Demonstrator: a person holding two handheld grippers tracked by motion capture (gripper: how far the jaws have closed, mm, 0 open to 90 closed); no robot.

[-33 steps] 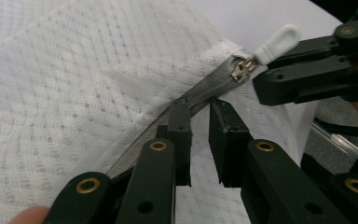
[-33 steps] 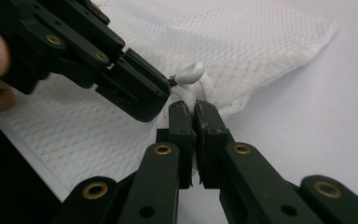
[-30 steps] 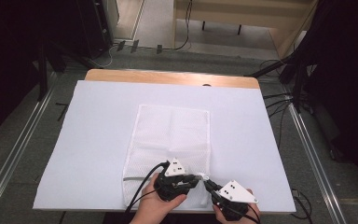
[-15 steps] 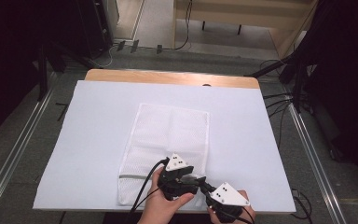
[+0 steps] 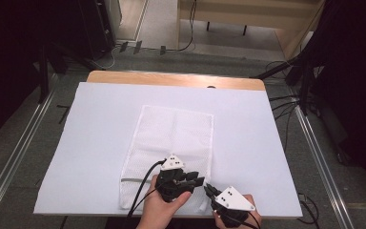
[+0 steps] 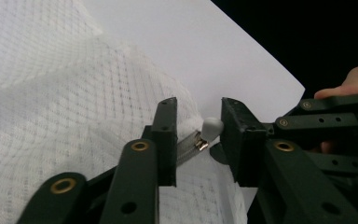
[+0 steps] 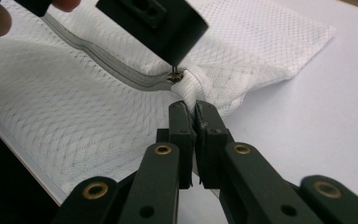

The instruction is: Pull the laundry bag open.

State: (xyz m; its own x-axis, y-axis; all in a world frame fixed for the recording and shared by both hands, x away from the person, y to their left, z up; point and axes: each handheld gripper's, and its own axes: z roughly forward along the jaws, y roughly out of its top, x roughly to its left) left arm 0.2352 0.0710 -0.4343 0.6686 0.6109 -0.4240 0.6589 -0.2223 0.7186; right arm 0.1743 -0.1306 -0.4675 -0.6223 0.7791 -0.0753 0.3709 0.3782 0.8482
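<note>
A white mesh bag [image 5: 171,138] lies flat on the table, with a grey zipper [image 7: 121,65] along its near edge. My left gripper [image 5: 198,180] sits at the bag's near right corner. In the left gripper view its jaws [image 6: 199,105] stand apart around the white zipper pull [image 6: 211,127]; they have just been closing, and a gap remains beside the pull. My right gripper [image 7: 195,107] is shut on a pinch of mesh just behind the zipper slider [image 7: 175,76]. In the high view it [image 5: 208,188] points at the left gripper.
A white sheet [image 5: 100,119] covers the table, with a wooden strip [image 5: 171,78] at its far edge. Cables [image 5: 290,105] and metal rails [image 5: 9,171] run along the floor on both sides. The bag's near edge is close to the table's front edge.
</note>
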